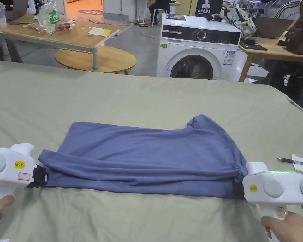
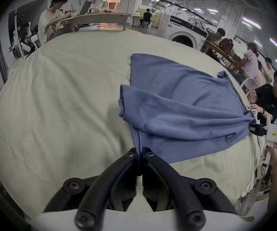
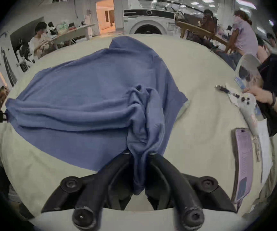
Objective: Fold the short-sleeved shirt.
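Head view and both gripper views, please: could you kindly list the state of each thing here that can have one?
Blue short-sleeved shirt: partly folded, near edge doubled over, lying on the pale green sheet.
Left tool: shut on the shirt's left end.
Right tool: shut on bunched fabric at the shirt's right end.
White washing machine: door closed.
Dark pen: lying flat on the sheet.

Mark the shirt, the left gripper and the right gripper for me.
shirt point(image 1: 147, 151): head view, middle of the blue cloth.
left gripper point(image 2: 139, 159): left gripper view, between the fingertips, shut on the shirt edge.
right gripper point(image 3: 140, 156): right gripper view, between the fingertips, on bunched cloth.
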### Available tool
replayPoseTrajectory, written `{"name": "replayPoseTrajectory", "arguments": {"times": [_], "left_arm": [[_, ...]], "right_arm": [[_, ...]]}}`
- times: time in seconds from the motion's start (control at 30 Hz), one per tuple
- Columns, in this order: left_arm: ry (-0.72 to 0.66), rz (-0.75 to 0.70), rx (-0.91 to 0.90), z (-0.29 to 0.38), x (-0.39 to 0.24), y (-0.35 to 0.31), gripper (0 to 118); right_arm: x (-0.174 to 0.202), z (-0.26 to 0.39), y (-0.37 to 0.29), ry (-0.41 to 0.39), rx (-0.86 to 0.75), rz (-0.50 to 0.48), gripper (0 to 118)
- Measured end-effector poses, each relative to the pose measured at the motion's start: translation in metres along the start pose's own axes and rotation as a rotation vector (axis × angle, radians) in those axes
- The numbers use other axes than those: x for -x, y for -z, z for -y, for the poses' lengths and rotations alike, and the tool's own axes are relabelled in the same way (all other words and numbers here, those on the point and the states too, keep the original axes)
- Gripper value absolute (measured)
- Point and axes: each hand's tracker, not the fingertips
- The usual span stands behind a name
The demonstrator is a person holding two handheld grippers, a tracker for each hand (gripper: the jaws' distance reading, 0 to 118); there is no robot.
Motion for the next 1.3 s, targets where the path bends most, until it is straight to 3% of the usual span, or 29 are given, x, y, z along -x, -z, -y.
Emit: {"name": "replayPoseTrajectory", "arguments": {"times": [0.17,0.5,0.63,0.9,1.0,1.03,1.1,1.2,1.3], "left_arm": [[0.001,0.020,-0.049,-0.005,-0.002,-0.026,0],[-0.006,0.024,-0.066,0.030,0.009,-0.076,0],[0.001,0.010,-0.019,0.066,0.013,-0.065,0],[-0.027,-0.016,0.031,0.092,0.015,-0.032,0],[-0.007,-0.018,0.028,0.088,0.013,-0.034,0],[-0.007,-0.018,0.025,0.086,0.012,-0.039,1],[-0.013,-0.017,0.008,0.081,0.008,-0.047,18],[0.012,-0.010,-0.112,0.071,-0.001,-0.065,33],[0.056,0.006,-0.262,0.058,-0.016,-0.081,33]], "right_arm": [[-0.006,-0.002,-0.038,0.048,-0.062,0.002,5],[-0.004,0.033,-0.109,0.000,-0.077,0.019,5],[0.002,0.061,-0.101,-0.033,-0.033,0.043,5],[0.010,0.085,-0.057,-0.019,0.019,0.078,5],[0.017,0.081,-0.061,-0.034,0.005,0.110,15],[0.019,0.079,-0.064,-0.041,0.007,0.123,29],[0.024,0.073,-0.076,-0.031,-0.023,0.164,51],[0.030,0.059,-0.101,-0.003,-0.147,0.130,52],[0.044,0.042,-0.122,0.031,-0.311,0.110,52]]}}
